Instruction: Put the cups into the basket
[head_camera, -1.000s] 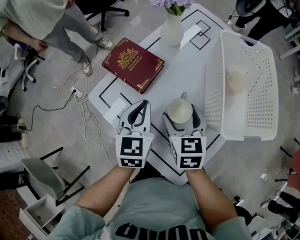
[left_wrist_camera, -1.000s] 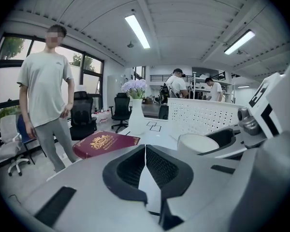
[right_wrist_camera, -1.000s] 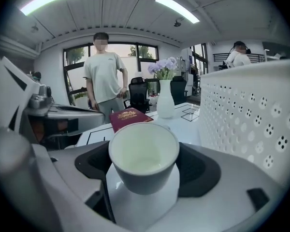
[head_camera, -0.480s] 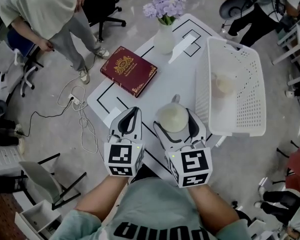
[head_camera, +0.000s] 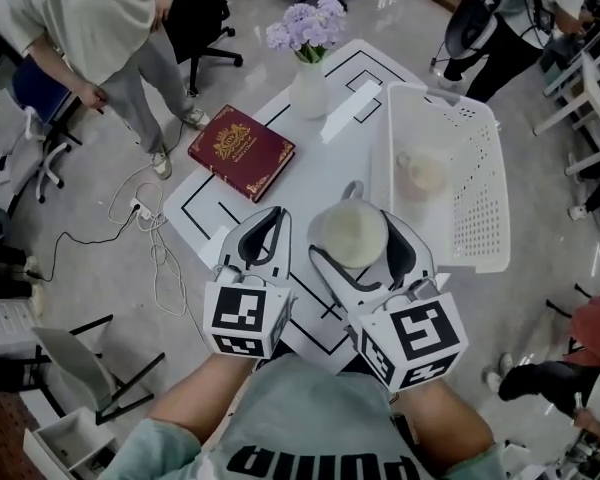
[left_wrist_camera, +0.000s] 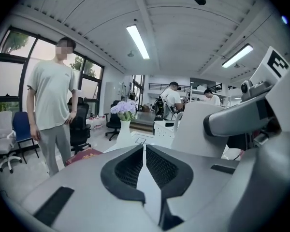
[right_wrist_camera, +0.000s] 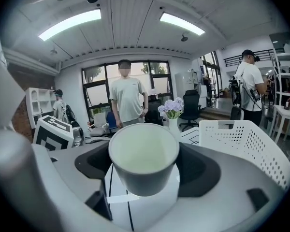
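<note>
My right gripper is shut on a white cup, held upright above the white table; the cup's empty inside fills the right gripper view. To its right lies the white perforated basket, with a second white cup lying inside it; the basket's wall shows in the right gripper view. My left gripper hovers beside the right one, shut with nothing in it, its pads pressed together.
A red book and a white vase of purple flowers stand on the table's far side. A person stands at the left beyond the table, with office chairs and floor cables nearby.
Both grippers have lifted toward the camera, the right one raising the cup off the table. The table and basket have shifted left and away in view.
</note>
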